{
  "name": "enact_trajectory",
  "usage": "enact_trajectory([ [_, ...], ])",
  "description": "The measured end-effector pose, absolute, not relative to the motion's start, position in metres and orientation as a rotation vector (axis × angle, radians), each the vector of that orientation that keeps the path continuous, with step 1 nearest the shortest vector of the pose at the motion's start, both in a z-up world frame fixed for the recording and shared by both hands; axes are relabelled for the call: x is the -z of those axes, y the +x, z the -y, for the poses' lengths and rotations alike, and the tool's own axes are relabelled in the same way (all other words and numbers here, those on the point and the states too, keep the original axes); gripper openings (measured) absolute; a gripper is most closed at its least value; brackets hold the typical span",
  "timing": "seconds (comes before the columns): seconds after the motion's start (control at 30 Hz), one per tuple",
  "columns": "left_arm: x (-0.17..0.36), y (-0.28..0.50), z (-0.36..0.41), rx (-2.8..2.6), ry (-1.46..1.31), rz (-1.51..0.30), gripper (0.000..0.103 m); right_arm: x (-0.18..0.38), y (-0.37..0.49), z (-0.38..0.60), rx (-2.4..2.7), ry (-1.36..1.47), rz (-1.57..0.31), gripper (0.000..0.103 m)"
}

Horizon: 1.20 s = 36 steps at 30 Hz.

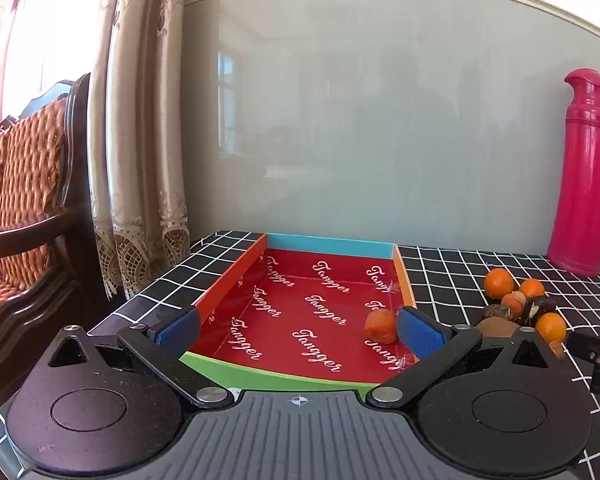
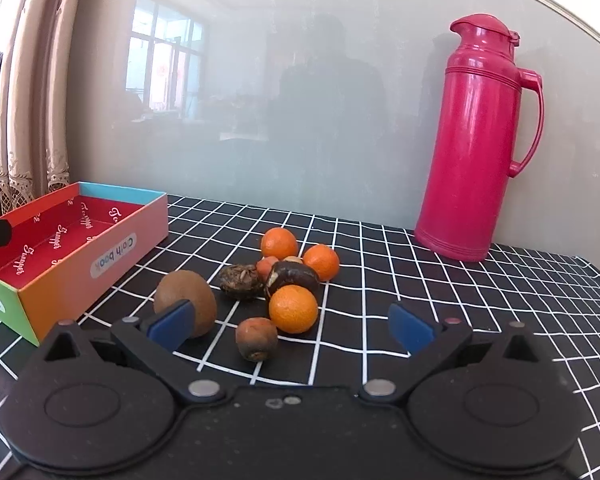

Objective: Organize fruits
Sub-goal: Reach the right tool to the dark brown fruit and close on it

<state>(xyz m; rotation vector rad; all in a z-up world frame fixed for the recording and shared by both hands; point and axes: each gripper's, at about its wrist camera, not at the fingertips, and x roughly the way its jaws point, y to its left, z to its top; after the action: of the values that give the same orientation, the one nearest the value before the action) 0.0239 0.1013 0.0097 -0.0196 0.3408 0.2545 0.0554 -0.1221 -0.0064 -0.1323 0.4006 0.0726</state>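
Observation:
A colourful open box [image 1: 228, 280] with a red lining stands on the checked table; it also shows in the right wrist view [image 2: 112, 256]. One wrinkled orange fruit [image 1: 381, 326] lies inside it near the right wall. My left gripper [image 1: 298, 330] is open and empty over the box's near end. A pile of fruit lies right of the box: tangerines [image 2: 293, 309], a brown kiwi [image 2: 185, 300], a dark knobbly fruit [image 2: 240, 282], a dark chestnut-like fruit [image 2: 294, 276] and a shrivelled fruit [image 2: 257, 338]. My right gripper [image 2: 292, 326] is open and empty just before the pile.
A tall pink thermos jug [image 2: 476, 140] stands at the back right against the glossy wall. A black-and-white checked cloth [image 2: 420, 280] covers the table. A wooden chair [image 1: 24, 200] and curtains [image 1: 140, 120] are left of the table edge.

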Motion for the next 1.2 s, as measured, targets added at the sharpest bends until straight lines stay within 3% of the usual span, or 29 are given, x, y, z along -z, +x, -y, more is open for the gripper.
enact_trajectory([
  [0.43, -0.007, 0.035, -0.118, -0.311, -0.019, -0.347, 0.103, 0.007, 0.08, 0.117, -0.03, -0.095, -0.392, 0.102],
  [0.83, -0.003, 0.048, -0.143, -0.351, -0.044, -0.388, 0.103, 0.016, 0.132, 0.12, -0.031, -0.109, -0.447, 0.079],
  [1.03, -0.004, 0.048, -0.144, -0.348, -0.036, -0.386, 0.103, 0.024, 0.149, 0.125, -0.046, -0.084, -0.499, 0.075],
  [1.2, -0.004, 0.048, -0.146, -0.353, -0.028, -0.389, 0.103, 0.03, 0.158, 0.124, -0.05, -0.073, -0.537, 0.067],
])
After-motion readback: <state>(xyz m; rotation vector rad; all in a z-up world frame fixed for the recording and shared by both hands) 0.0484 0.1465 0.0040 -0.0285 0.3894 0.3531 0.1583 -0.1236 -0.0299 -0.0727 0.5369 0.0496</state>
